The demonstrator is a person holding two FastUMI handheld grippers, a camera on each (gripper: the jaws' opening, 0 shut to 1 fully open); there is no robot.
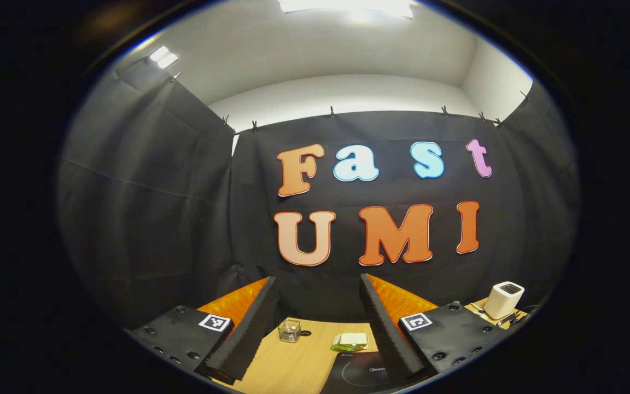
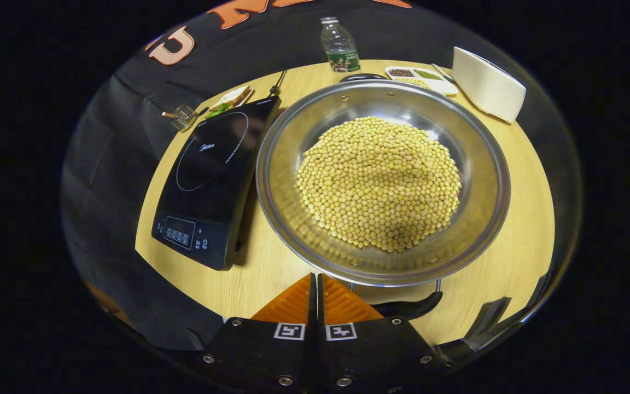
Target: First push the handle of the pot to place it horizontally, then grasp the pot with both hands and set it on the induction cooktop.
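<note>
The round wooden surface carries everything, and the biggest thing on it is the steel pot, a wide shallow pan sitting just right of the induction cooktop, not on it. A heap of pale yellow beans covers most of the pot's floor. A dark pot handle juts from the near rim, lying level and pointing right, just beyond the right tongs, whose two fingers are pressed together with nothing between them. The black cooktop lies flat, its control panel at the near edge. Behind the pot, the right gripper view shows a white box-shaped container at the far right, a clear plastic bottle standing upright, a narrow white tray with separate portions of dark, green and pale grains, a sandwich beyond the cooktop's far corner, and a small wire basket near the surface's left edge. The left gripper view looks from higher and farther back, mostly at the booth wall: the left tongs stand wide apart and empty, and between them appear the wire basket, the sandwich and the cooktop's edge, with a white appliance at the right.
</note>
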